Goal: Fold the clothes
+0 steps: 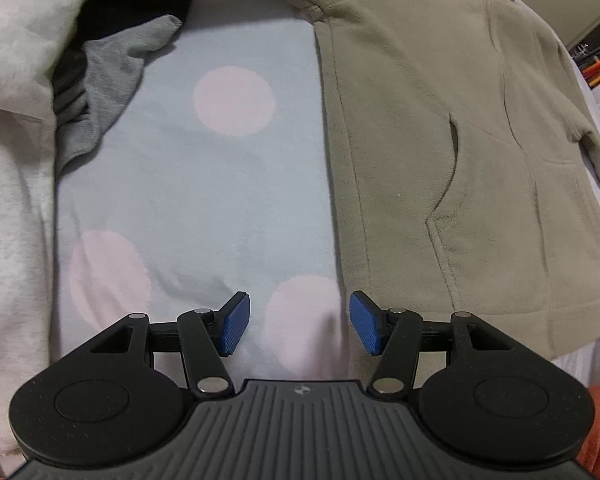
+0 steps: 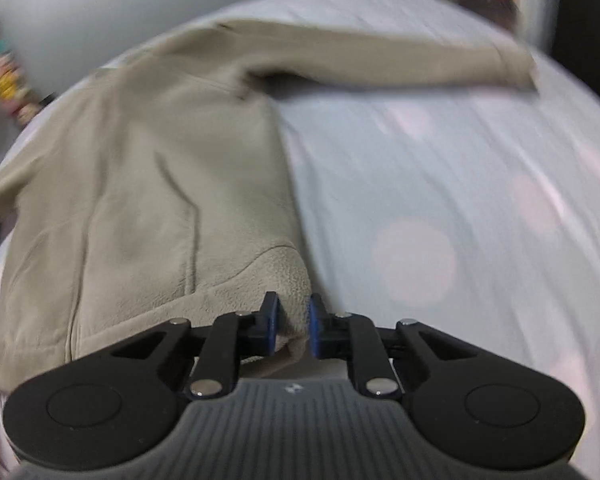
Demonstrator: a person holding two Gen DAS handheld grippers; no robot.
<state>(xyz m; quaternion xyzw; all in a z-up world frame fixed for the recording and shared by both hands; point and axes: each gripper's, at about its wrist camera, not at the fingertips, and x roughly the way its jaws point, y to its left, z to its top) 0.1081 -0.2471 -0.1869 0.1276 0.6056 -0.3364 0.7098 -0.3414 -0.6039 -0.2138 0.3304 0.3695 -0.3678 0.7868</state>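
Note:
A beige fleece jacket (image 1: 452,140) lies spread on a pale blue sheet with pink dots (image 1: 204,184). In the left wrist view it fills the right half, pocket slit facing up. My left gripper (image 1: 299,322) hovers open over the sheet, just left of the jacket's bottom hem, with nothing between its blue pads. In the right wrist view the same jacket (image 2: 140,184) lies to the left, one sleeve (image 2: 400,60) stretched out to the far right. My right gripper (image 2: 293,328) is shut on the jacket's bottom corner, which is pinched up between the fingers.
A white garment (image 1: 12,152) is heaped along the left edge, with a grey piece (image 1: 108,76) and a dark piece (image 1: 140,4) beside it. Shelves and furniture (image 1: 592,52) stand beyond the bed at the right. The right wrist view is motion-blurred.

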